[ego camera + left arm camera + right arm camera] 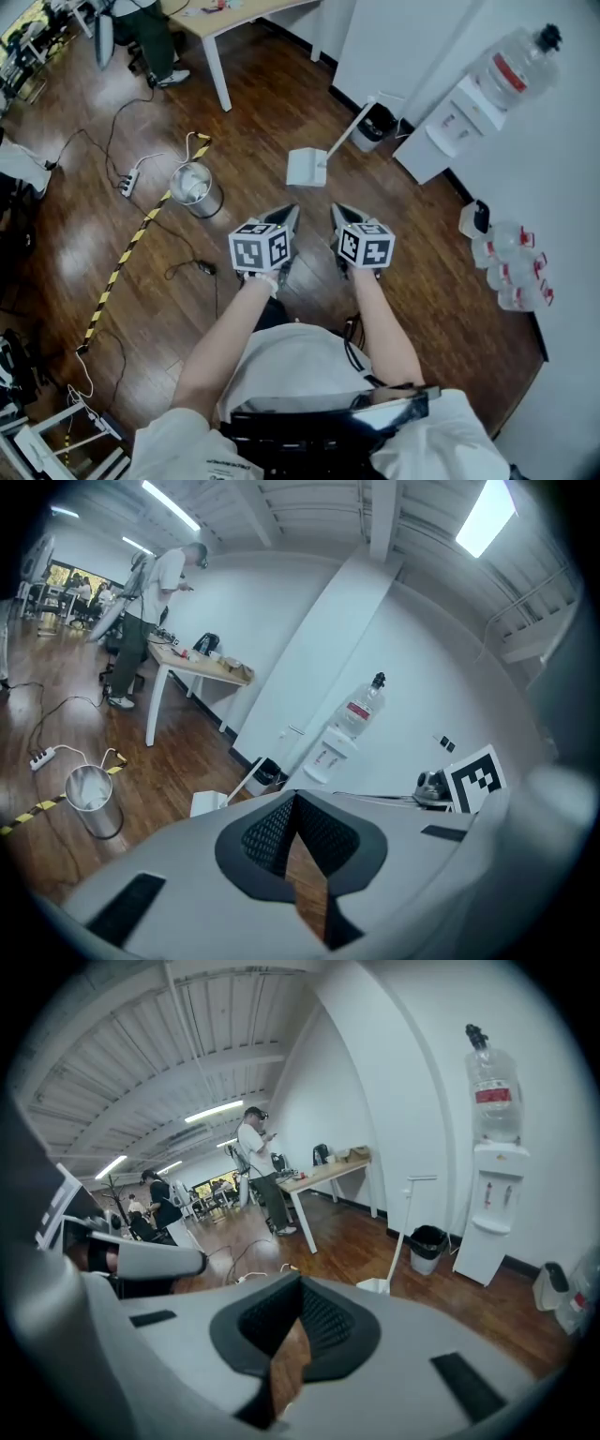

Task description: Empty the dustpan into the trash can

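Note:
The white dustpan [307, 167] stands on the wood floor, its long handle [352, 127] leaning up toward the wall. It also shows as the dustpan [207, 803] and the dustpan [379, 1285]. The metal trash can [196, 189] stands to its left, open at the top, and is the trash can [92, 802] low at the left. My left gripper [290, 213] and right gripper [338, 212] hover side by side, short of the dustpan and apart from it. The left gripper [293, 800] and right gripper [300, 1280] are each shut, tips together, holding nothing.
A small black bin [375, 126] and a water dispenser [466, 114] stand by the white wall, with several water bottles [511, 267] further right. Yellow-black tape [139, 234], a power strip [128, 183] and cables cross the floor at left. A person stands by a table [225, 21].

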### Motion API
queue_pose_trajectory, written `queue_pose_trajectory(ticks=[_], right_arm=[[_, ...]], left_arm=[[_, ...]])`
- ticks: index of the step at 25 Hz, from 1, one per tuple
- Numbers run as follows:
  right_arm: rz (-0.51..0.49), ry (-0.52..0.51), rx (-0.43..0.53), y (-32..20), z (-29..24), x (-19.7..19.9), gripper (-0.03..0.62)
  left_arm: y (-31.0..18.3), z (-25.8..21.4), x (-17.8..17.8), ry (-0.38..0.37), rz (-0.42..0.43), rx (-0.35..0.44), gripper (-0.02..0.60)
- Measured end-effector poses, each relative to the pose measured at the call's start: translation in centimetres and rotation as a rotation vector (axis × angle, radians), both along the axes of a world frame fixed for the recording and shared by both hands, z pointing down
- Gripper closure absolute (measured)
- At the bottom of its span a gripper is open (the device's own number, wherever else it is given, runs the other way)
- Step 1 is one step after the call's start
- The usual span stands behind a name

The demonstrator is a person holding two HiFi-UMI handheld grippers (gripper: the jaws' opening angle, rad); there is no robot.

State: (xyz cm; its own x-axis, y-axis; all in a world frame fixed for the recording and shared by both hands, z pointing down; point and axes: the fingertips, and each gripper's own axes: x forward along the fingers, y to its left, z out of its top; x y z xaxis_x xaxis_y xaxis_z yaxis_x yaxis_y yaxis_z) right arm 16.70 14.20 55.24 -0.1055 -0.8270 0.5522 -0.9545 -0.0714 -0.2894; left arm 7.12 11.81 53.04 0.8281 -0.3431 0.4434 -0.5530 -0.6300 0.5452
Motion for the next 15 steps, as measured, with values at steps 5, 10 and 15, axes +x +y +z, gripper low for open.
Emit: queue_pose_trajectory(ticks=[5,10,15], right_arm=[[-0.071,-0.052,-0.005,6.9,2.0,-2.9,0.591],[-0.169,-0.107,-0.01,11.8,3.2,-7.6,0.591],[-0.226,-0.138,-0.013,14.8,4.0,-13.8,0.591]], left_arm=[[7.3,0.9,-2.1,-0.016,-0.052,-0.009,0.586],[14.7,2.5,-5.5,-0.05,-0.126,-0.046,0.586],[17.7,3.5,-11.3,-0.082,-0.192,-0.053,0.586]])
